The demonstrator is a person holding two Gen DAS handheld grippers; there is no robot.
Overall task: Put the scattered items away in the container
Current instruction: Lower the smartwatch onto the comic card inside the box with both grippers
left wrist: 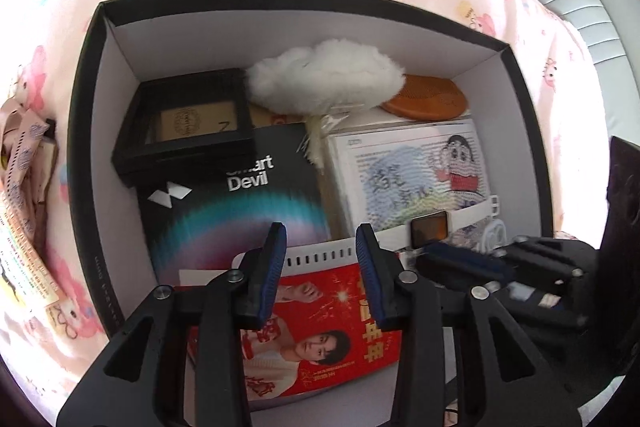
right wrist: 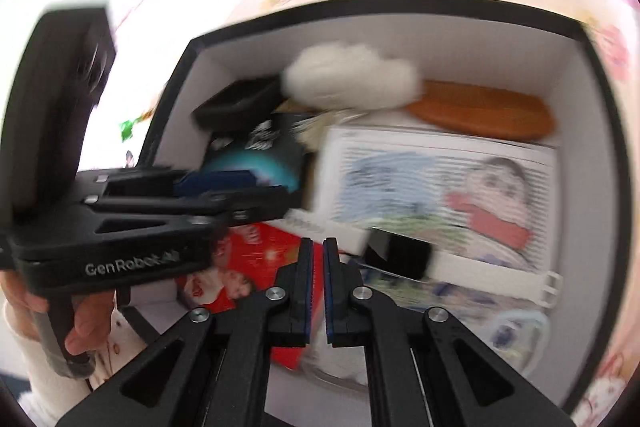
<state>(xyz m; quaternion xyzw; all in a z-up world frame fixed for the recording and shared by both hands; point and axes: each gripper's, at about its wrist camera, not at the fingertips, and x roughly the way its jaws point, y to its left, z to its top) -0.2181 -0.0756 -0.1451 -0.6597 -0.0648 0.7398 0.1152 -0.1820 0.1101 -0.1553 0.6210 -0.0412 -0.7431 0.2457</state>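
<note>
Below left hand-held gripper (left wrist: 321,239), white watch (left wrist: 430,229) in box (left wrist: 92,75), untouched

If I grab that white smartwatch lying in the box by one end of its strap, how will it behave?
The smartwatch would probably droop: its white strap looks thin and rubbery, lying draped over the cartoon-print card. The screen body looks like the heaviest part, so it may swing. The smooth strap could slip between the fingers; gripping near the body seems safer.

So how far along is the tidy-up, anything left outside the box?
Mostly done: the box already holds the white watch, red card, fluffy puff and more. Nothing in hand: left gripper open and empty, right gripper shut on nothing. Left: packets on the sheet beside the box.
</note>
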